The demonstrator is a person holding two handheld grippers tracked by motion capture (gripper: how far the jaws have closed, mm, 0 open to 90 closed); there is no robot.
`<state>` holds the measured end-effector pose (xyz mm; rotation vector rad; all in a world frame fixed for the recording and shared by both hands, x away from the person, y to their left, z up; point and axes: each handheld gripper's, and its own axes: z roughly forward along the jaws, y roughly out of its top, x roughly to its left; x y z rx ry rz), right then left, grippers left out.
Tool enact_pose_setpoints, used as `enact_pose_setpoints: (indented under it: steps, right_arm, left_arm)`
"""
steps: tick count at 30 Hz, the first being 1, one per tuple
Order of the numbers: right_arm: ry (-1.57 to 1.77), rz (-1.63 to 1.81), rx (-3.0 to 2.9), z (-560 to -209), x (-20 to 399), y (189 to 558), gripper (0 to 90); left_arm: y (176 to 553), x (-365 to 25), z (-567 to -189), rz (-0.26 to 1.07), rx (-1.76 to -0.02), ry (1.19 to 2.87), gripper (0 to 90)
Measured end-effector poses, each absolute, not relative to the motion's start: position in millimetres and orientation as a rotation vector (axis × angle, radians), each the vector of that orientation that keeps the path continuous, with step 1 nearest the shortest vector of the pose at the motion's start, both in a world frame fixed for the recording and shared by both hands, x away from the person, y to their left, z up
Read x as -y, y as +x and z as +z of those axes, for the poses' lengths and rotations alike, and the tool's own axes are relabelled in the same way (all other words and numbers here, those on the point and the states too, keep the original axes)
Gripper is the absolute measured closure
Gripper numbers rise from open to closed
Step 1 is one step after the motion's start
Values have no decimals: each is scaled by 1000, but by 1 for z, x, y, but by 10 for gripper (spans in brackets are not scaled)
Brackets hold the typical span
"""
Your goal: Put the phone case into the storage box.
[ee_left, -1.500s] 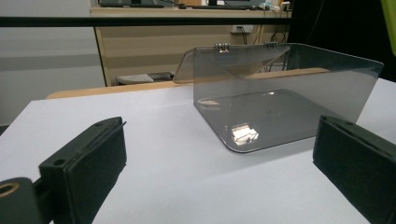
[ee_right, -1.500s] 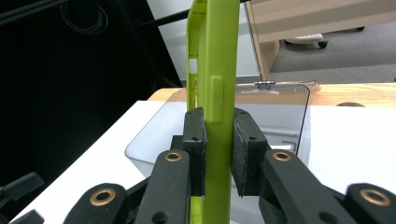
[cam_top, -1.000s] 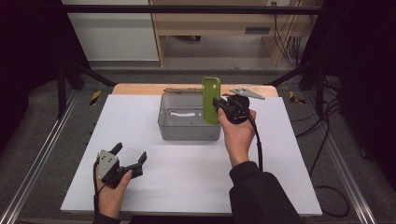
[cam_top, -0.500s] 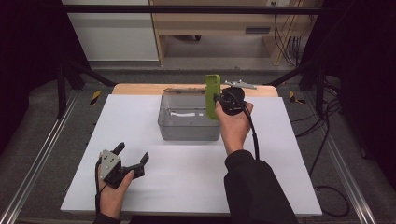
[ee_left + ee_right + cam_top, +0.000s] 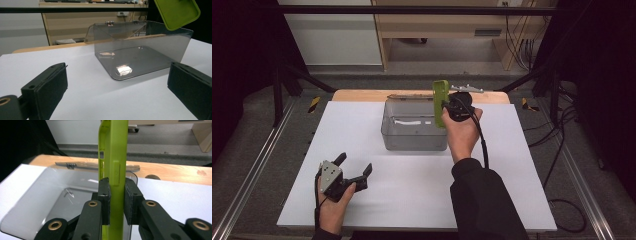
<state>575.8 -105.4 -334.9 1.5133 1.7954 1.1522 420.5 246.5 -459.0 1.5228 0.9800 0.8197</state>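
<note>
A lime-green phone case stands upright on edge in my right gripper, above the right wall of a clear grey plastic box. In the right gripper view both pads press the case from either side at the gripper, with the box below and to the left. My left gripper rests open at the table's front left, nothing between its jaws. In the left gripper view it faces the box, and the case hangs at the top right.
The box's lid lies folded back behind it. The white tabletop ends at a wooden strip at the back. Metal rails run along both sides, and cables lie on the floor to the right.
My right gripper has carried the green case a little farther back along the box's right side. The left gripper has stayed put.
</note>
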Motion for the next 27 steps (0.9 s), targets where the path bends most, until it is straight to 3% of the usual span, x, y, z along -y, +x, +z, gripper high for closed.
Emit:
enact_pose_setpoints:
  steps: [27]
  right_arm:
    - [1510, 931, -1838, -351, 93, 588, 776]
  left_arm:
    - [420, -241, -458, 806, -951, 1549, 29]
